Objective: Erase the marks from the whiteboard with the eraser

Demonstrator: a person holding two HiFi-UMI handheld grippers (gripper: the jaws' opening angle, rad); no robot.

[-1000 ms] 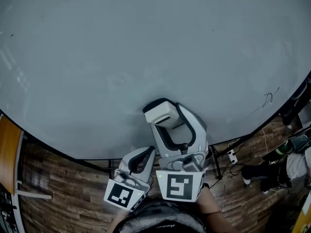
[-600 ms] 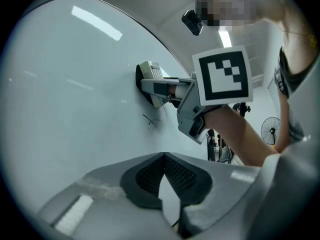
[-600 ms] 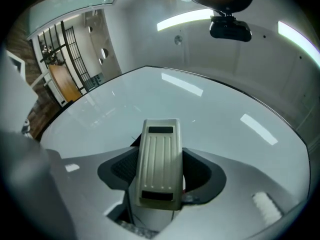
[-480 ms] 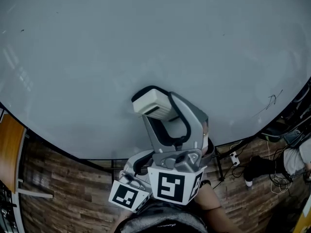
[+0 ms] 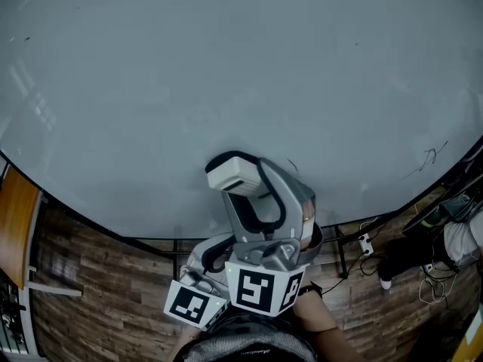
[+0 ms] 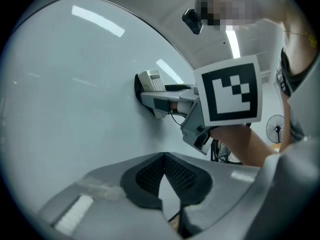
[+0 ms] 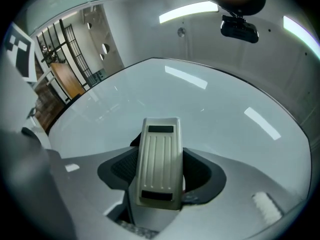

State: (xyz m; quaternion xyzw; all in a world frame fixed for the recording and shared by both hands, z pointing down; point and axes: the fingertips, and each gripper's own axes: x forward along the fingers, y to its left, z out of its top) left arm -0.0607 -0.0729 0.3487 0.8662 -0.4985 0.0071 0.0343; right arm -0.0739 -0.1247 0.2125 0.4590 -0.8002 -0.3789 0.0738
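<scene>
The whiteboard [image 5: 226, 66] fills most of the head view. A cream ribbed eraser [image 5: 235, 176] is pressed flat against its lower middle, with my right gripper [image 5: 238, 179] shut on it. The right gripper view shows the eraser [image 7: 159, 164] clamped between the dark pads [image 7: 202, 171]. A thin black scribble [image 5: 432, 155] sits near the board's right edge, and a short dark mark [image 5: 293, 166] lies just right of the eraser. My left gripper [image 5: 210, 259] hangs below the board's edge, jaws shut and empty [image 6: 162, 184]. From there the eraser [image 6: 150, 81] shows against the board.
Below the board is a wood-plank floor [image 5: 113, 285]. An orange table edge [image 5: 15, 217] is at the left. Cables and a white power strip [image 5: 362, 241] lie at the lower right beside a stand leg and dark objects [image 5: 400, 255].
My right gripper has slid the eraser a little to the left along the board. The left gripper has stayed low behind it.
</scene>
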